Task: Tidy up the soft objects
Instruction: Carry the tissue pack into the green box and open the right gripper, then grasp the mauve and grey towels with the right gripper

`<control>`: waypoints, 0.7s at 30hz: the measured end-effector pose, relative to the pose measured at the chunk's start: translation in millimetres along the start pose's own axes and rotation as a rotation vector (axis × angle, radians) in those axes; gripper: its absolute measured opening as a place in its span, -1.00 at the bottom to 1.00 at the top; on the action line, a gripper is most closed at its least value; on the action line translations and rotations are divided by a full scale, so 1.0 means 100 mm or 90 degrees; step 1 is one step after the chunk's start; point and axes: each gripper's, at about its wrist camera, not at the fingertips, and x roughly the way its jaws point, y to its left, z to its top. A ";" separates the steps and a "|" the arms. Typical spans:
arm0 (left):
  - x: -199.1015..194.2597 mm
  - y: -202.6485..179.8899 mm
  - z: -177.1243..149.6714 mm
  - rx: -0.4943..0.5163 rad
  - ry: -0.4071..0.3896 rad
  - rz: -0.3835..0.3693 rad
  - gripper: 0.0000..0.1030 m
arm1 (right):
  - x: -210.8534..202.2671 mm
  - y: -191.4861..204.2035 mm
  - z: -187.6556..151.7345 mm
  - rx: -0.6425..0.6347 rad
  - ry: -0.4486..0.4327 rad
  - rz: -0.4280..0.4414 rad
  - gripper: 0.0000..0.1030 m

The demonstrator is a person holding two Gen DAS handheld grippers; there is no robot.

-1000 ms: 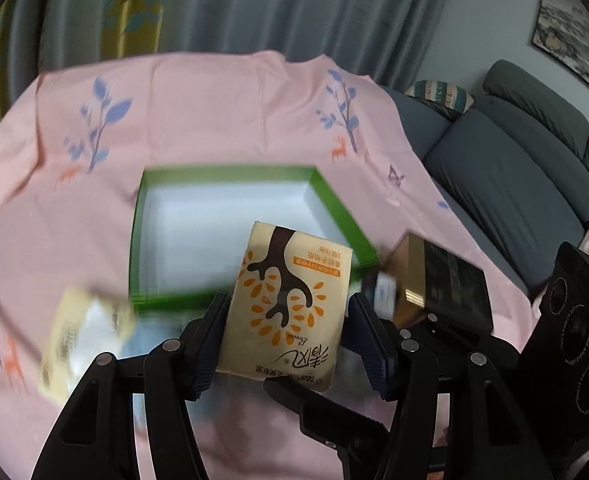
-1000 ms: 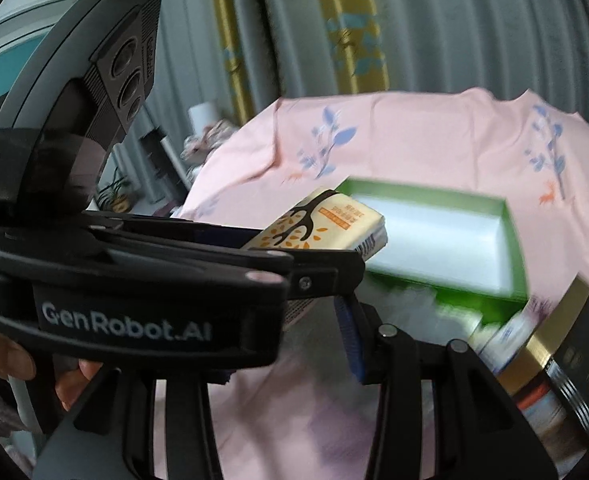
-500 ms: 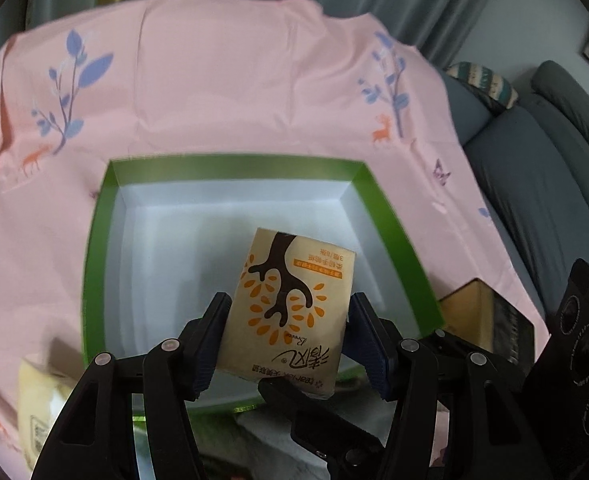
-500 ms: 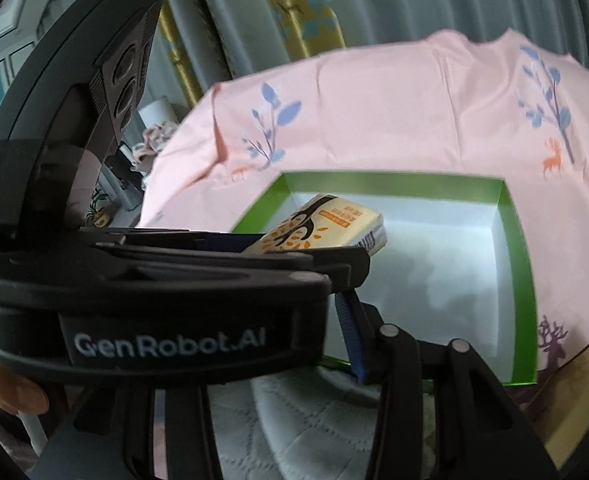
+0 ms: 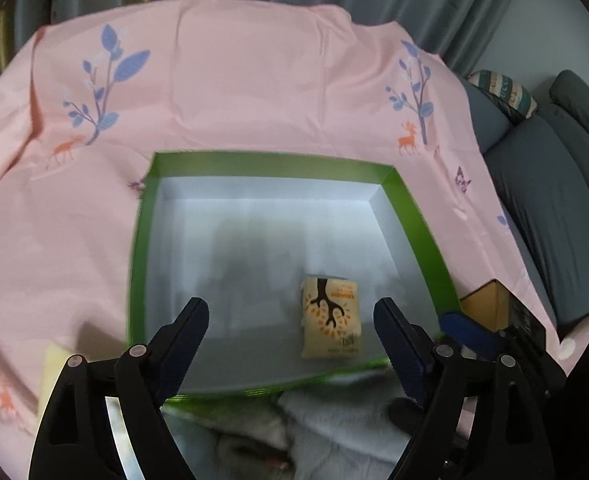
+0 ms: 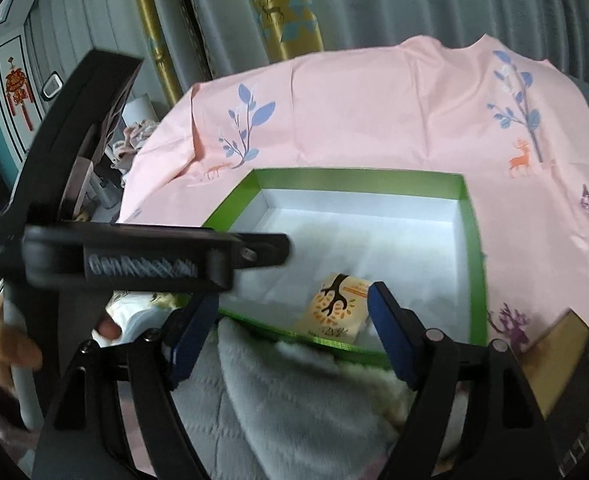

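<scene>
At nine o'clock in the left wrist view a pale yellow packet (image 5: 56, 376) lies on the pink cloth (image 5: 254, 92), just outside the green box (image 5: 138, 264); it is blurred, but probably another soft thing waiting its turn. The left gripper (image 5: 290, 320) hangs over the box's near edge with its jaws spread wide and nothing between them, which fits a drop into the box. The box sits at the middle of the cloth, open at the top, its white floor bare but for one thing, so it looks like the place chosen for collecting.

That thing is the tissue pack (image 5: 331, 316), lying flat on the floor toward five o'clock, near the front wall and apart from the right wall. It is a small cream pack, slightly pillowy, printed with a dark tree trunk and orange leaves.

At six o'clock, under both tools, a grey towel (image 6: 294, 408) is bunched against the front of the box, likely next to go in. The right gripper (image 6: 290, 332) hovers above it, also wide open and holding nothing. At four o'clock a gold and black carton (image 5: 506, 312) rests on the cloth just beside the box's right corner.
</scene>
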 end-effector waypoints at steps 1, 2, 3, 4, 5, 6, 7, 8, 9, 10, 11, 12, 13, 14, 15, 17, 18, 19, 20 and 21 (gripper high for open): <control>-0.08 0.00 -0.03 0.005 -0.008 0.006 0.70 | -0.10 0.00 -0.04 0.003 -0.006 0.005 0.53; -0.17 0.00 -0.07 0.010 -0.018 0.012 0.75 | -0.17 -0.01 -0.08 0.005 -0.010 0.008 0.56; -0.23 0.00 -0.10 0.014 -0.023 0.015 0.81 | -0.22 0.00 -0.10 0.006 -0.012 0.008 0.57; -0.34 0.01 -0.17 0.017 -0.032 0.012 0.82 | -0.29 -0.01 -0.14 0.007 -0.015 0.008 0.58; -0.39 0.01 -0.20 0.018 -0.037 0.011 0.84 | -0.35 -0.01 -0.19 0.007 -0.017 0.006 0.58; -0.47 0.02 -0.25 0.020 -0.043 0.011 0.84 | -0.42 -0.01 -0.24 0.007 -0.019 0.002 0.58; -0.57 0.04 -0.32 0.020 -0.053 0.005 0.84 | -0.47 -0.01 -0.29 0.008 -0.020 0.000 0.58; -0.63 0.06 -0.37 0.019 -0.057 -0.001 0.84 | -0.53 -0.01 -0.35 0.009 -0.020 -0.001 0.59; -0.69 0.07 -0.42 0.017 -0.060 -0.006 0.84 | -0.58 -0.01 -0.41 0.010 -0.022 0.001 0.59; -0.74 0.09 -0.48 0.014 -0.064 -0.011 0.84 | -0.62 0.00 -0.46 0.008 -0.022 0.004 0.59; -0.80 0.11 -0.57 0.010 -0.064 -0.018 0.85 | -0.68 0.01 -0.53 0.004 -0.022 0.005 0.59; -0.84 0.12 -0.62 0.008 -0.063 -0.023 0.85 | -0.71 0.01 -0.58 0.000 -0.024 0.003 0.59; -0.87 0.12 -0.70 0.006 -0.062 -0.030 0.85 | -0.76 0.03 -0.63 -0.005 -0.024 0.000 0.60; -0.89 0.14 -0.76 0.004 -0.059 -0.033 0.85 | -0.78 0.04 -0.67 -0.007 -0.024 0.000 0.60; -0.91 0.15 -0.83 0.000 -0.057 -0.037 0.85 | -0.82 0.04 -0.72 -0.006 -0.025 0.000 0.60; -0.93 0.16 -0.99 -0.008 -0.057 -0.047 0.85 | -0.86 0.04 -0.79 -0.001 -0.025 0.011 0.60; -0.94 0.17 -1.07 -0.010 -0.060 -0.048 0.85 | -0.87 0.04 -0.83 0.003 -0.024 0.016 0.60; -0.95 0.17 -1.14 -0.012 -0.061 -0.050 0.85 | -0.88 0.03 -0.86 0.006 -0.024 0.016 0.60; -0.94 0.18 -1.23 -0.020 -0.060 -0.056 0.85 | -0.88 0.03 -0.90 0.008 -0.023 0.015 0.60; -0.94 0.18 -1.29 -0.027 -0.060 -0.061 0.85 | -0.87 0.03 -0.93 0.010 -0.021 0.014 0.60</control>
